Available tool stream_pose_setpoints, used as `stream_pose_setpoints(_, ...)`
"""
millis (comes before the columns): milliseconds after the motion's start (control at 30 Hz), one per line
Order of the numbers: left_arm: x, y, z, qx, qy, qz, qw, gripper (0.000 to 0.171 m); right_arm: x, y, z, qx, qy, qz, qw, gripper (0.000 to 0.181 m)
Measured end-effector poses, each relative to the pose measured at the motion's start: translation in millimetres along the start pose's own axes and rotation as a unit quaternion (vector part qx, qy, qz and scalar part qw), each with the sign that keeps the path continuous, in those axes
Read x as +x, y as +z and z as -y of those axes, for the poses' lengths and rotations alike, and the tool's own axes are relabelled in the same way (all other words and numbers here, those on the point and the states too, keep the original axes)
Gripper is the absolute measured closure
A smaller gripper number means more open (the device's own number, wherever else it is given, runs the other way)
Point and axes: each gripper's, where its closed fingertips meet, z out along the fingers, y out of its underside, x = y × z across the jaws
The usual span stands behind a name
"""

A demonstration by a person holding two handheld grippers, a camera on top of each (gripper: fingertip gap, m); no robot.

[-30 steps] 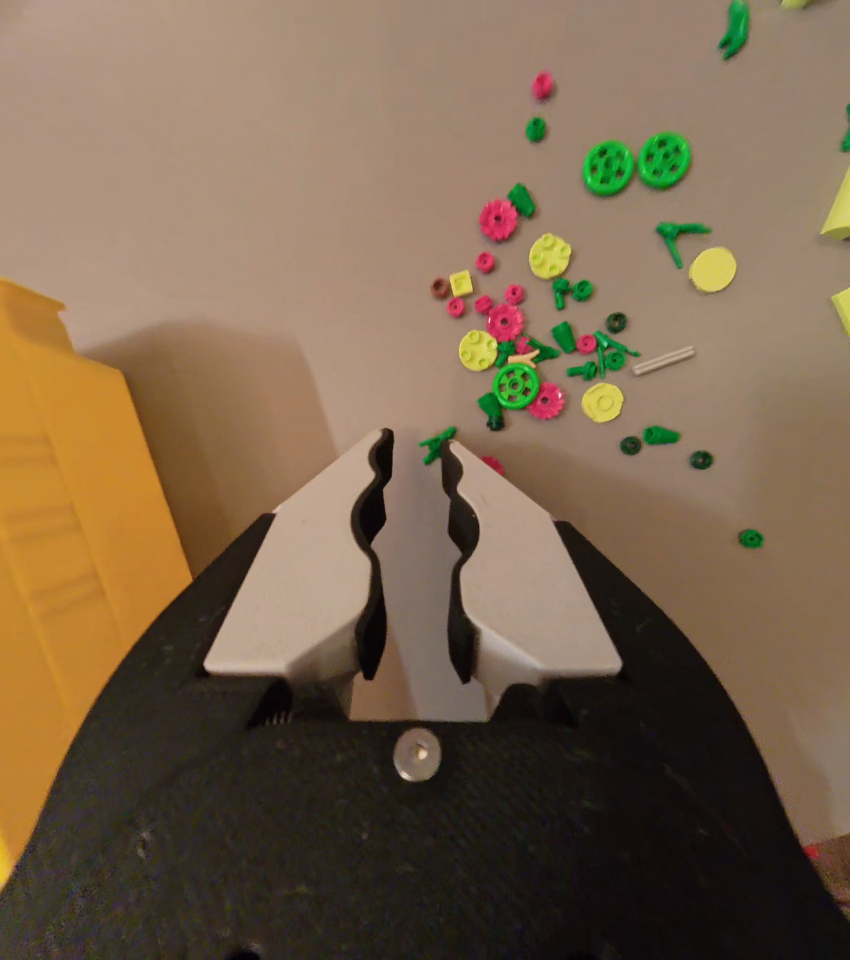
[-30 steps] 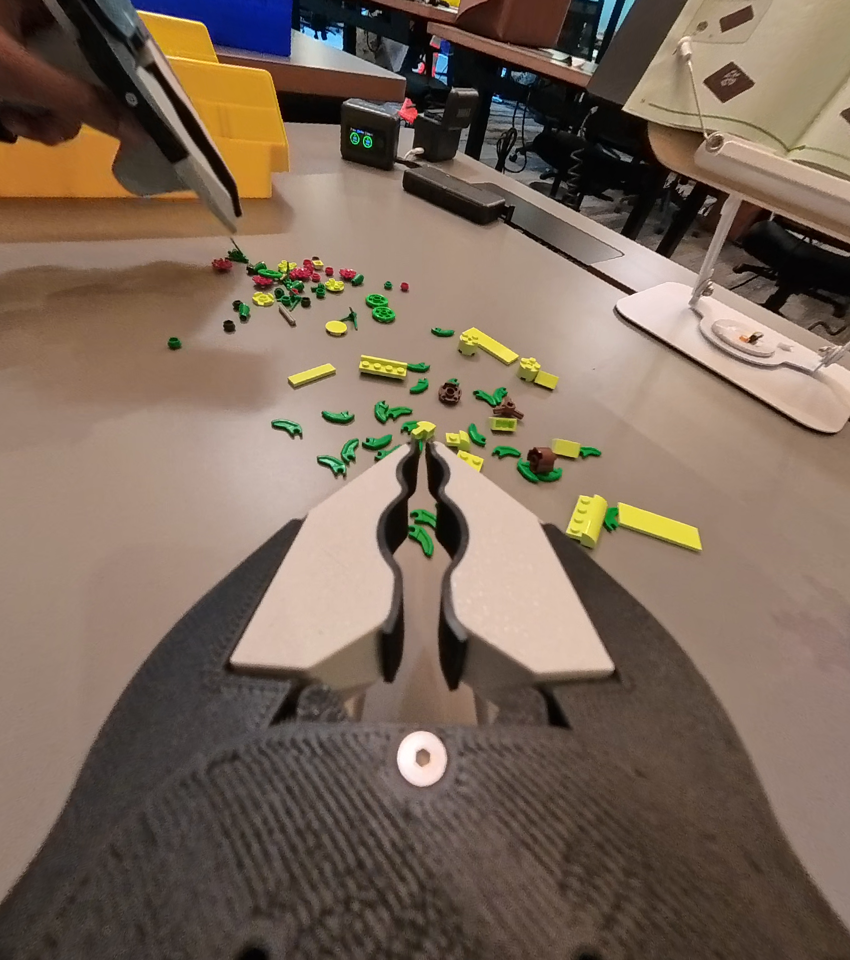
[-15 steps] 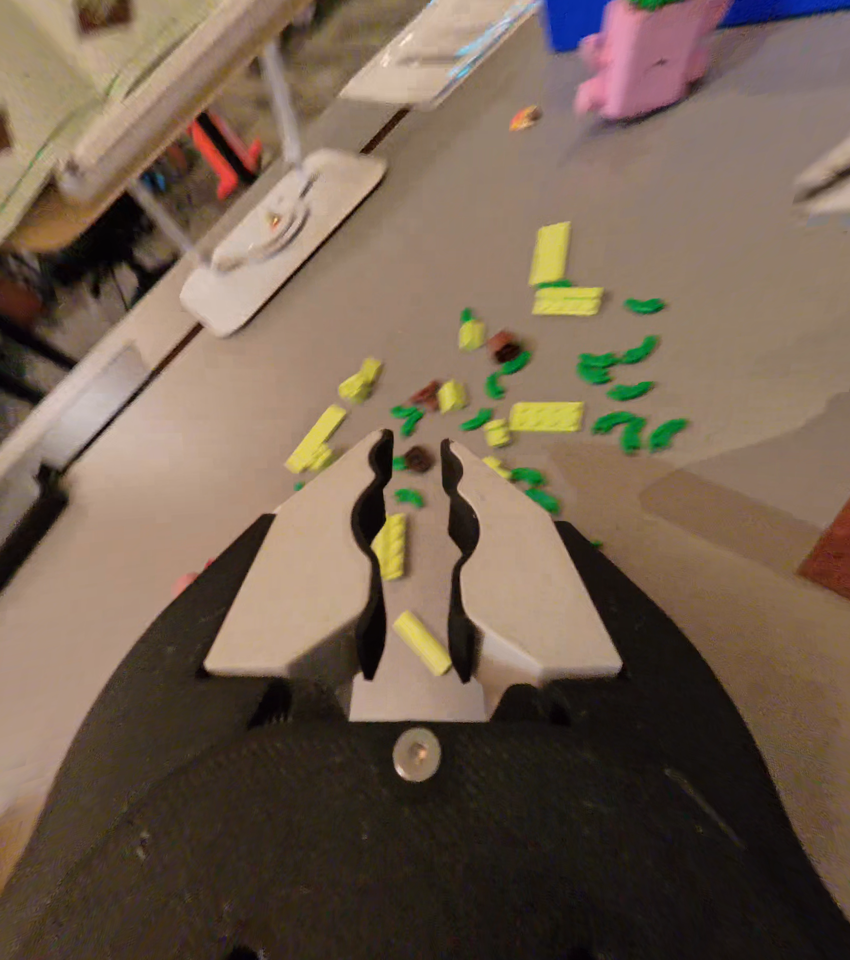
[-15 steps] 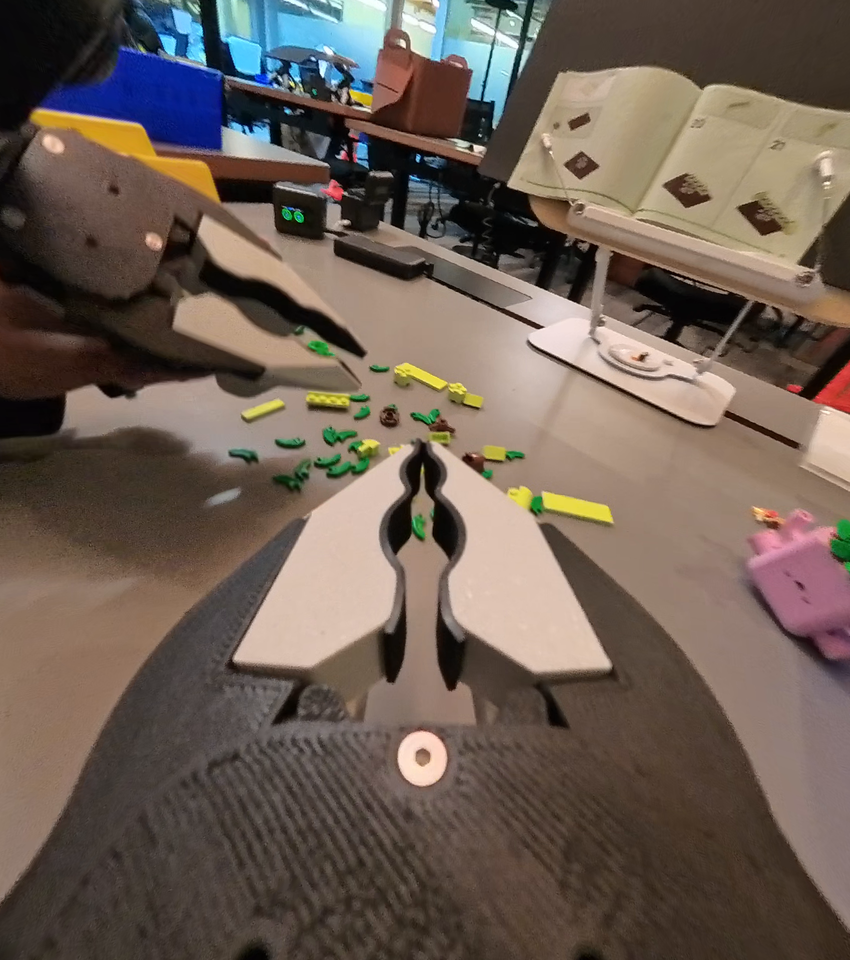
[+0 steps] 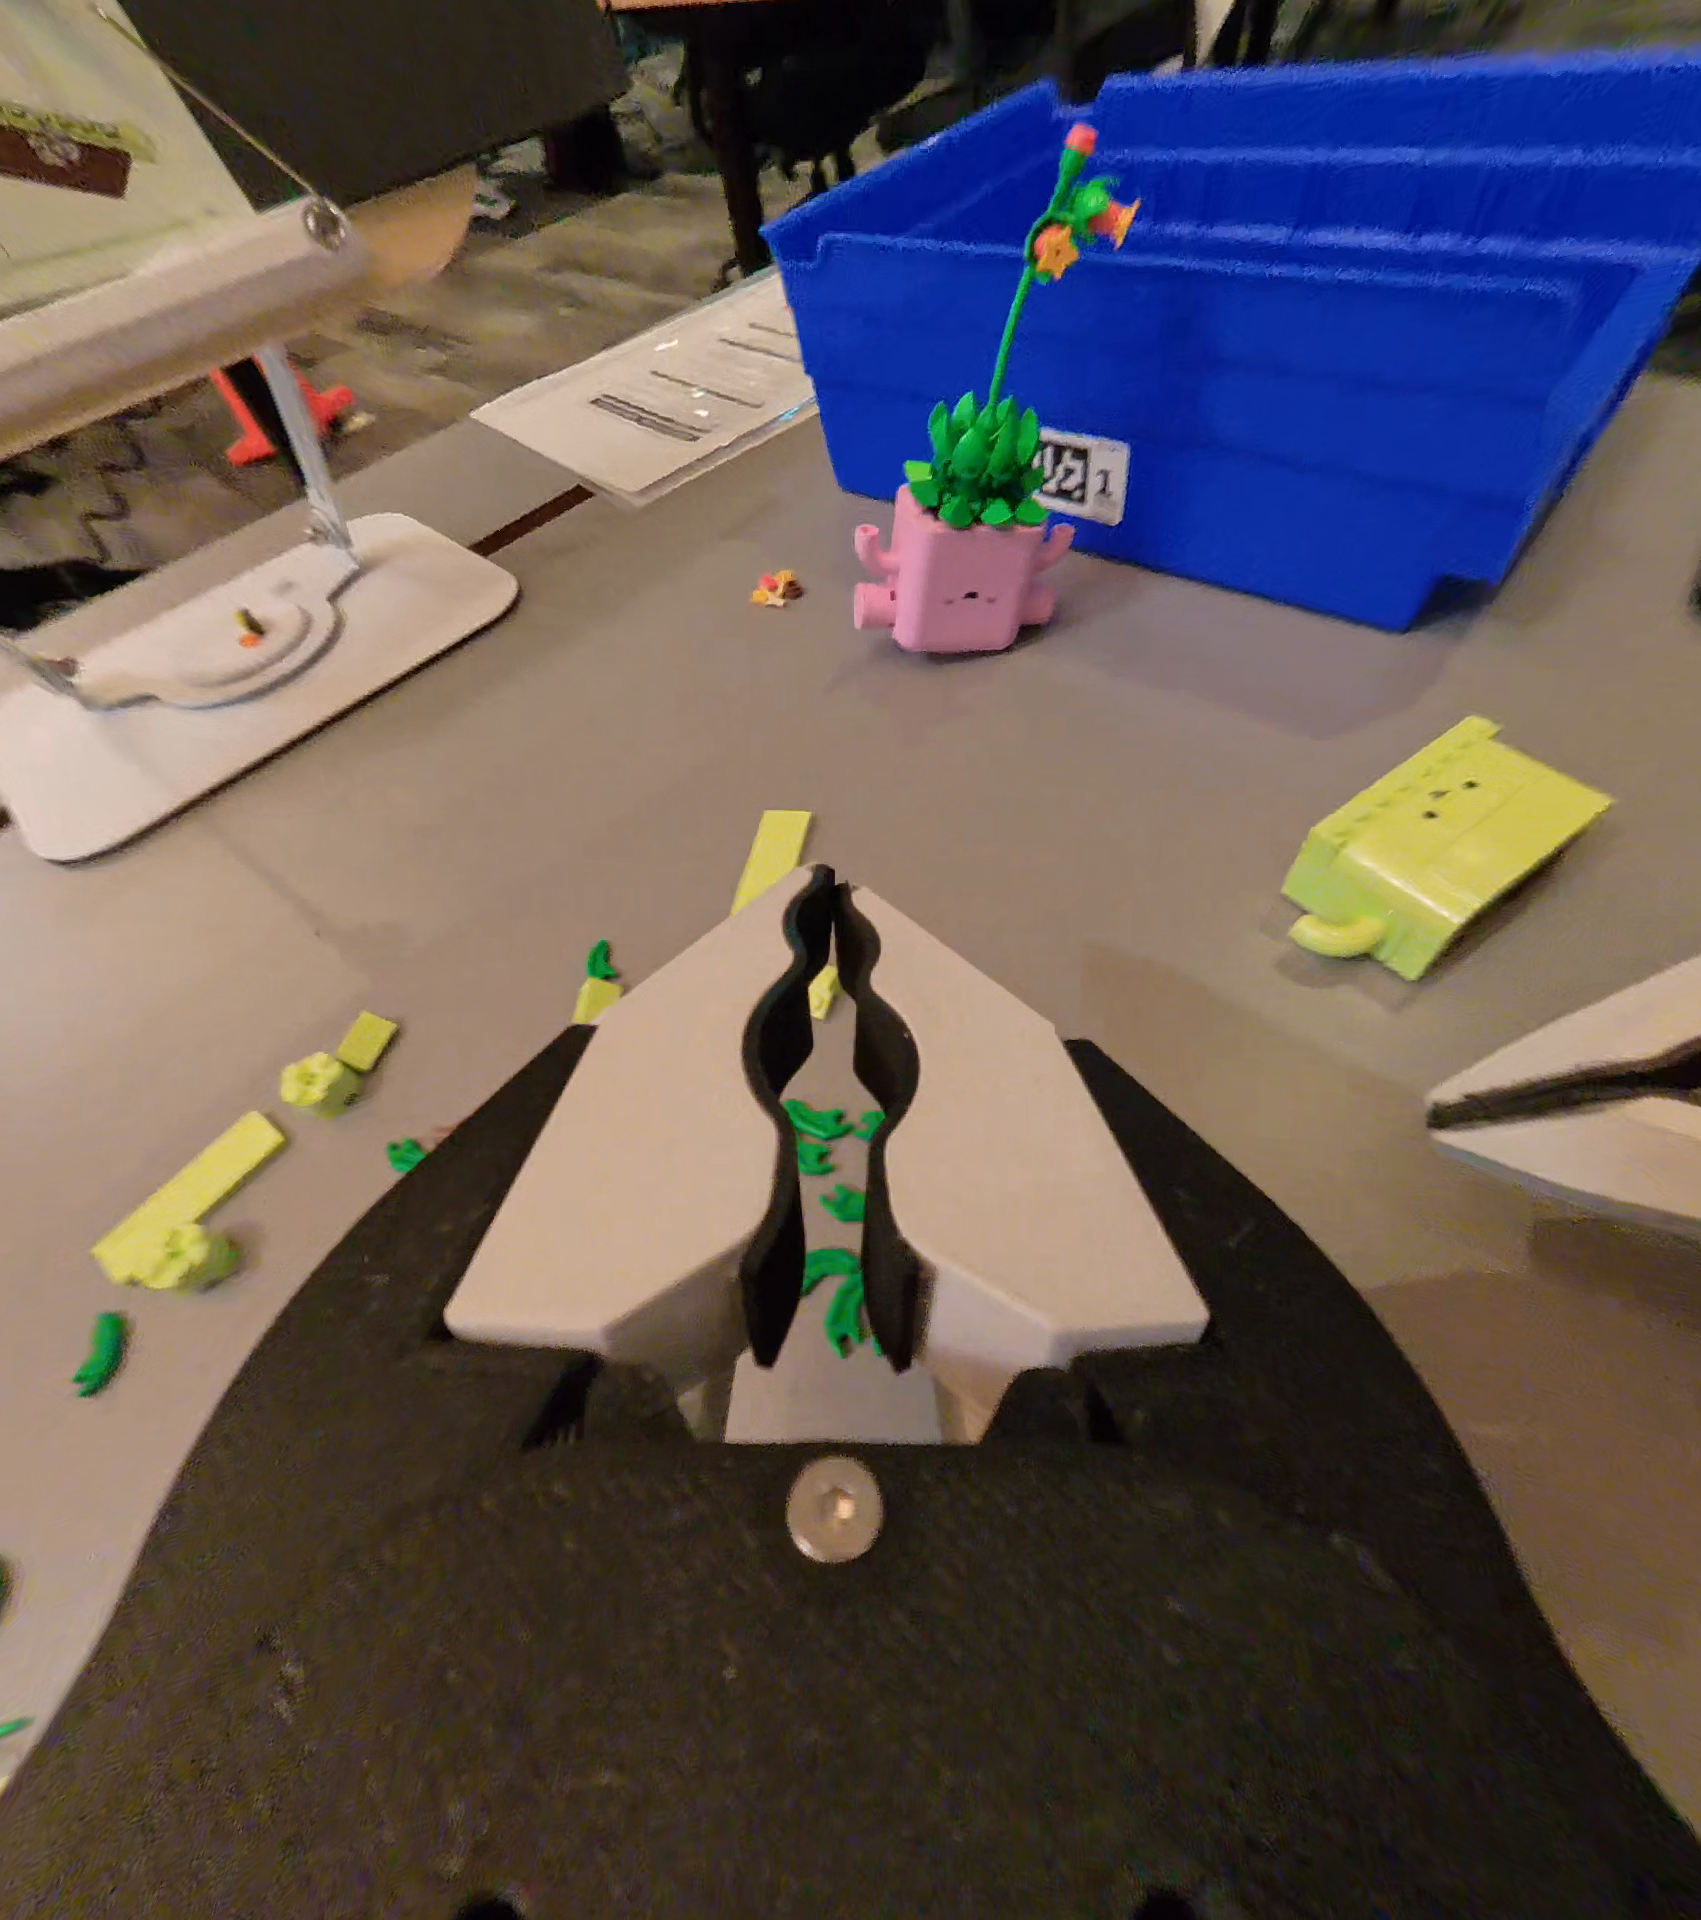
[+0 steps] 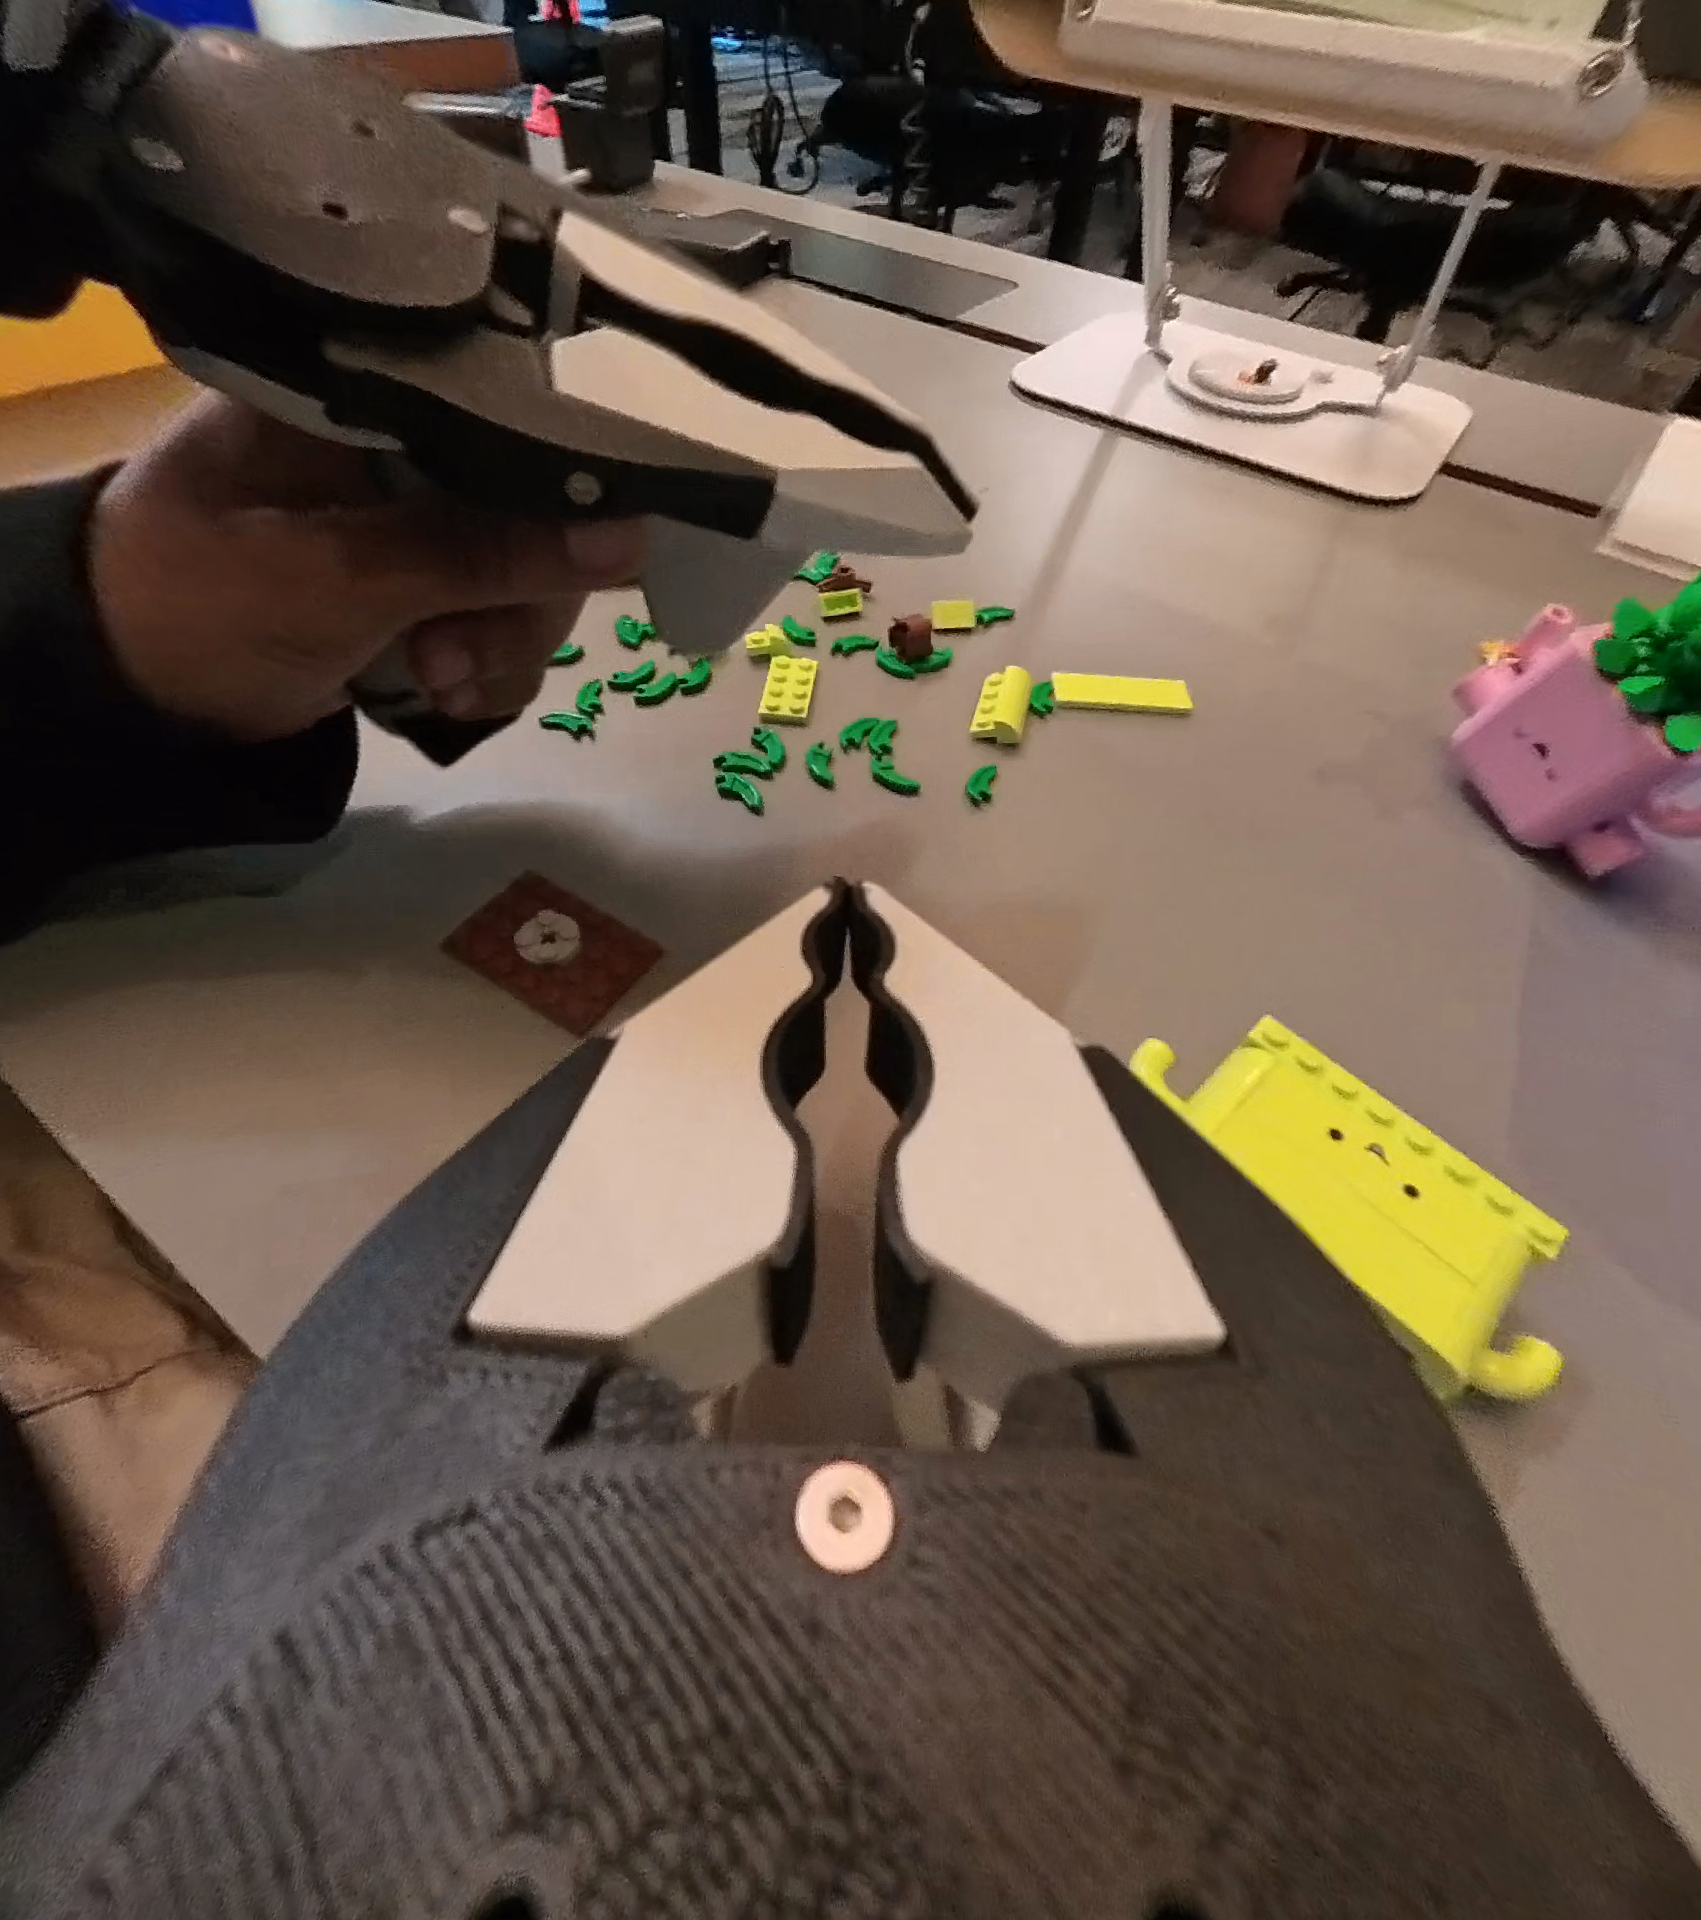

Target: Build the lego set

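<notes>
My left gripper is shut with nothing visible between its tips, held above scattered green leaf pieces and lime plates. It also shows in the right wrist view, held in a hand above the leaf pieces. My right gripper is shut and empty, above bare table; it shows at the right edge of the left wrist view. A lime-green pot model lies on its side just right of the right gripper. A pink pot with a green plant stands farther back.
A blue bin stands behind the pink pot. A white book-stand base is at the back. A brown plate with a white round piece lies left of the right gripper. A lime brick and lime tile lie among the leaves. About 10 cm separates my left fingertips from my right.
Both grippers have swung right, away from the small pink and green pieces toward the pots. The left gripper's narrow gap has closed. The right gripper stays shut.
</notes>
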Motion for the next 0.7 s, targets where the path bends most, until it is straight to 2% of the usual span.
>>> stream_pose_setpoints(100, -4, -8, -4, 0.026, -0.035, -0.011, 0.999, 0.171, 1, 5, -2, -0.011, -0.022, -0.021, 0.999, 0.181)
stream_pose_setpoints(233, -16, -22, -2, 0.051, -0.033, -0.027, 0.998, 0.171, 0, 23, -3, -0.034, -0.064, -0.021, 0.997, 0.181)
stream_pose_setpoints(467, -36, -26, -14, 0.054, -0.083, -0.059, 0.993, 0.171, 7, 55, 0, -0.055, -0.123, -0.04, 0.99, 0.181)
stream_pose_setpoints(700, -36, -28, -13, 0.072, -0.076, -0.06, 0.993, 0.171, 20, 67, 25, 0.008, -0.056, 0.001, 0.998, 0.181)
